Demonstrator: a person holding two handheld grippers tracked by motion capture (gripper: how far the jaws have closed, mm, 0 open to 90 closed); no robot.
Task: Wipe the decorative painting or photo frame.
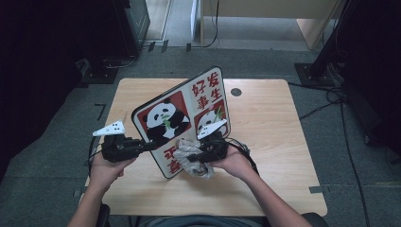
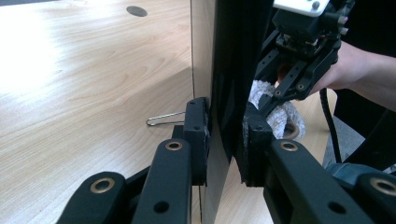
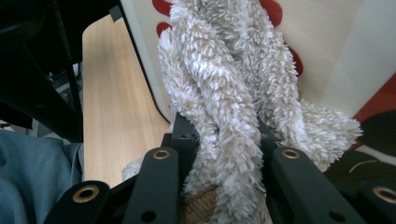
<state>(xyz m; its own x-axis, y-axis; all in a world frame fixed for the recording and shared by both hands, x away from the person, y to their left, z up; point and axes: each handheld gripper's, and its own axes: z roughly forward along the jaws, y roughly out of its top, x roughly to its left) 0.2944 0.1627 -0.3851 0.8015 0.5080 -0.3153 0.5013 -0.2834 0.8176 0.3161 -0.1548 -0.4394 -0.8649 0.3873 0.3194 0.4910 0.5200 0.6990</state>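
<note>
Both of my grippers were engaged at the near middle of the wooden table (image 1: 265, 113): my left gripper (image 2: 224, 140) had its jaws pinched on the left edge of the panda board (image 1: 182, 118), which stood tilted up off the tabletop with its printed face toward me. My right gripper (image 3: 219, 140) was clamped on a bunched fluffy white cloth (image 3: 224, 93), which lay against the board's printed face near its lower right part.
</note>
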